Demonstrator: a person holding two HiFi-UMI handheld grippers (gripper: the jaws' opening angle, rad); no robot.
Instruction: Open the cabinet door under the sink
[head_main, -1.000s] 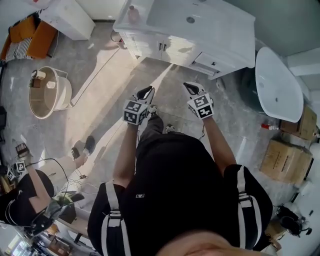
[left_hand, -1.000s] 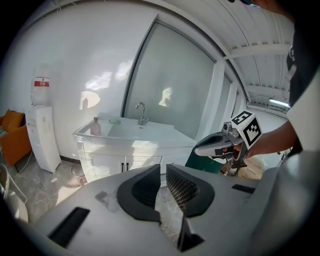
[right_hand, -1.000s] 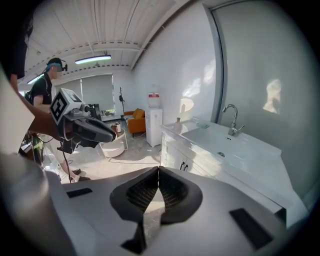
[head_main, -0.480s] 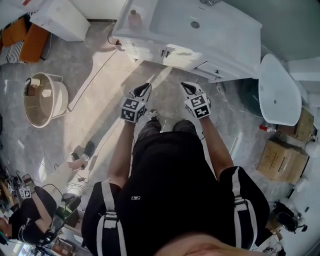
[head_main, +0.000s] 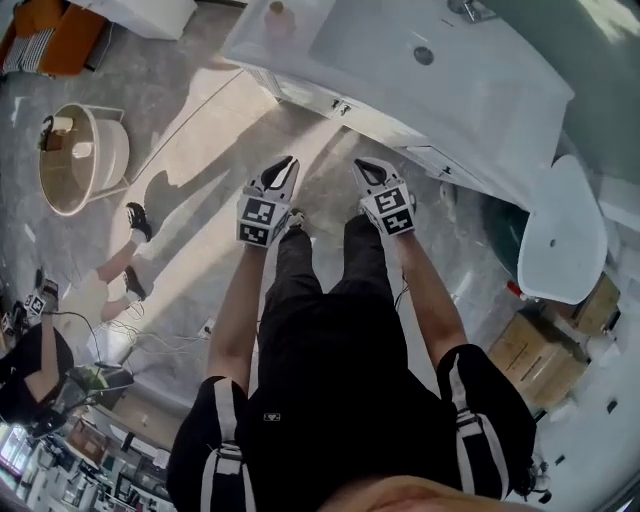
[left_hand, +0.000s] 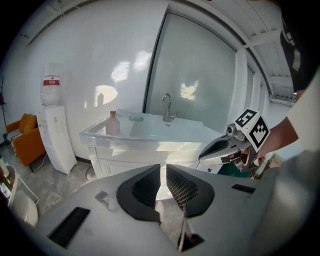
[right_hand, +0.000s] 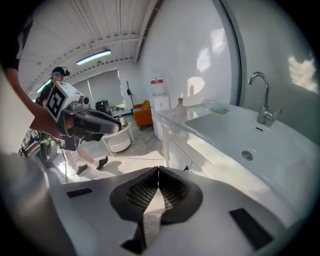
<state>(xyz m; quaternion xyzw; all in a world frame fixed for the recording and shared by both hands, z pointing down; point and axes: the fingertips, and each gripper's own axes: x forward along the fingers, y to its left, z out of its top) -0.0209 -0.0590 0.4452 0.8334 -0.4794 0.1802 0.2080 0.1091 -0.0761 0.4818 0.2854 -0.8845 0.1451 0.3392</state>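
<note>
The white sink vanity (head_main: 440, 90) fills the top of the head view. Its cabinet doors (head_main: 300, 92) are closed, with small dark handles (head_main: 340, 106) at the middle seam. My left gripper (head_main: 288, 162) and right gripper (head_main: 360, 163) hover side by side over the floor, a short way in front of the doors and touching nothing. In the left gripper view the left gripper (left_hand: 163, 167) is shut and empty, aimed at the cabinet front (left_hand: 130, 160). In the right gripper view the right gripper (right_hand: 159, 170) is shut and empty beside the doors (right_hand: 177, 152).
A pink bottle (head_main: 277, 15) and a faucet (head_main: 468, 10) stand on the countertop. A white oval tub (head_main: 565, 240) and cardboard boxes (head_main: 540, 345) sit to the right. A round white basket (head_main: 80, 160) and another person's legs (head_main: 125, 260) are at the left.
The person has stepped closer to the vanity, so both grippers now sit nearer the cabinet doors. The jaws look unchanged.
</note>
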